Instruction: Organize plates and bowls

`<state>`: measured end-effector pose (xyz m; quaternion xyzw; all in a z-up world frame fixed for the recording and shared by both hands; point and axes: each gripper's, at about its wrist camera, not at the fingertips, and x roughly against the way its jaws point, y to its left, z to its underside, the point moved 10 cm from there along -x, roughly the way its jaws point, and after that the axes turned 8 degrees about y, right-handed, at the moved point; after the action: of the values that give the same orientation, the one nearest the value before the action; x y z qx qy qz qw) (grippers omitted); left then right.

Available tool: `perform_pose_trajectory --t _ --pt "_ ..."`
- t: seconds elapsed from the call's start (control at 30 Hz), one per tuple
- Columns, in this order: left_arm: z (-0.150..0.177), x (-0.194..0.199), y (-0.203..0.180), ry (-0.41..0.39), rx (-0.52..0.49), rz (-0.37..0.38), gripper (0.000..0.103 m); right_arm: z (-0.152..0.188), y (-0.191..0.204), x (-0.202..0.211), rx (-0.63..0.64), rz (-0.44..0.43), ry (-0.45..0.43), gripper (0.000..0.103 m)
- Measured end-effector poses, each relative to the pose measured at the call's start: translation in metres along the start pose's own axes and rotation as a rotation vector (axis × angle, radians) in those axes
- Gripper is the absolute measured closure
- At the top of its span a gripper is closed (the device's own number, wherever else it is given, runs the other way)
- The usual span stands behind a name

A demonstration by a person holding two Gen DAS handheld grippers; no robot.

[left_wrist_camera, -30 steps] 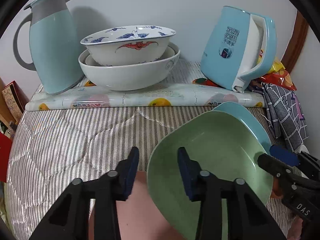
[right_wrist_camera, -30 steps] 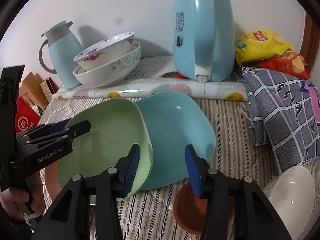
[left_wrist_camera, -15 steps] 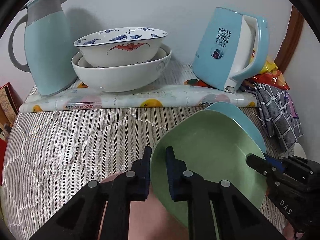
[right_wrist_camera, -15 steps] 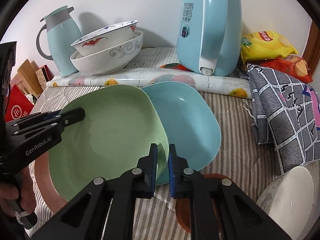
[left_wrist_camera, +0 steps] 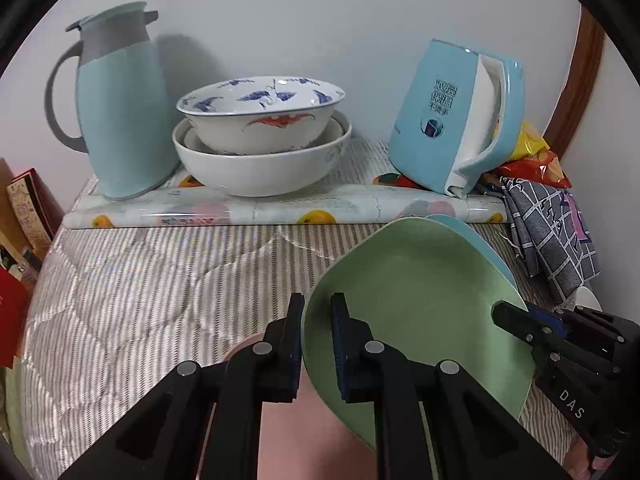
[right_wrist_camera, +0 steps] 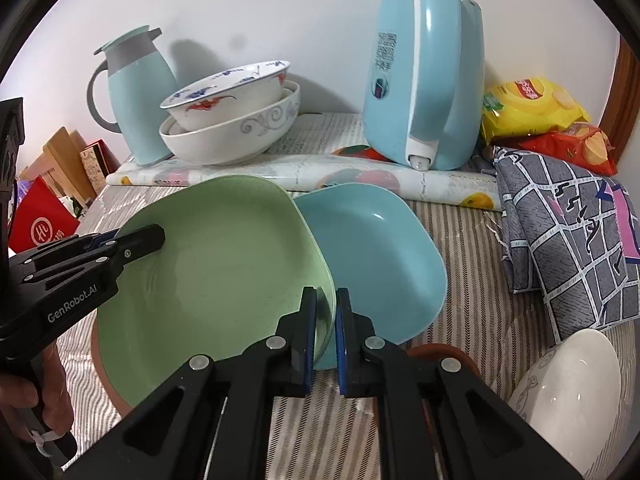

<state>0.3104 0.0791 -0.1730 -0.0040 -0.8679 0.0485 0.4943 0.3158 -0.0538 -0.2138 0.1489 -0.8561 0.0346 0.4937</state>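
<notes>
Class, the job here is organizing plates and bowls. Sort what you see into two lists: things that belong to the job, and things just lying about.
Belong to the job:
green plate, gripped by both grippers
blue plate
two stacked bowls
white bowl
brown dish

Just lying about:
thermos jug
electric kettle
snack bags
checked cloth

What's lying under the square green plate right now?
Under the square green plate a reddish-brown plate peeks out at its lower left edge, and a square blue plate sits partly beneath its right side. How far either extends underneath is hidden.
</notes>
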Motion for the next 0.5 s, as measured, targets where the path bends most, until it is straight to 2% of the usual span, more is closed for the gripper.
perform_pose_trajectory --t 0.5 --pt "0.036 0.030 0.040 -0.011 0.059 -0.047 0.090 0.017 0.047 0.011 0.053 -0.043 -0.015 0.096"
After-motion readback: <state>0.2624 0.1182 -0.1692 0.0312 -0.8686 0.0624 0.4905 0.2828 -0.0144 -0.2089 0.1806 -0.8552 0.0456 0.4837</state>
